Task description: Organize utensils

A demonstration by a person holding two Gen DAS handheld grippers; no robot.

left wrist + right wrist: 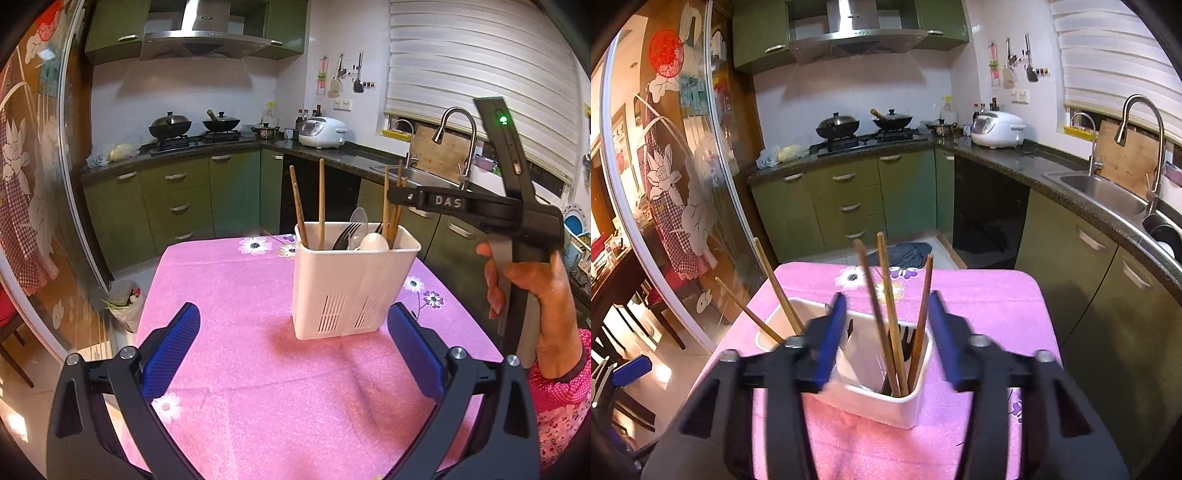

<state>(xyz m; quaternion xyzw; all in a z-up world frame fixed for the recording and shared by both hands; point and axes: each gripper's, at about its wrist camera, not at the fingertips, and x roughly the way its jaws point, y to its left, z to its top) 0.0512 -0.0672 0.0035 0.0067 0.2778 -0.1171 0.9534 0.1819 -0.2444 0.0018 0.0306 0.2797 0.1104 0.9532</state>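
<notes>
Three chopsticks (892, 321) stand in the near corner of the white utensil holder (886, 402), their long axes close to upright, tips down in the compartment and top ends fanning out toward twelve and one o'clock. They rise in the gap between the blue pads of the right gripper (886, 339), whose jaws stand apart; from the right wrist view no pad presses on them. No earlier view is at hand to compare.

Two more chopsticks (768, 291) sit in the far left compartment of the same holder, leaning away toward ten and eleven o'clock. Dark fork tines show in the section behind the three sticks.

From the left wrist view, the holder (351, 291) stands upright on the pink flowered tablecloth (240, 302), at about one o'clock from the left gripper (293, 339). That gripper's jaws are wide apart with nothing between them, well short of the holder. A fork, a metal spoon and a white spoon (373, 242) poke out of the middle section.

The right gripper reaches in from three o'clock in that view, held level above the holder's right end, a hand (524, 284) wrapped around its grip. Its tip sits at the upper ends of the right-hand chopsticks (394, 210).
</notes>
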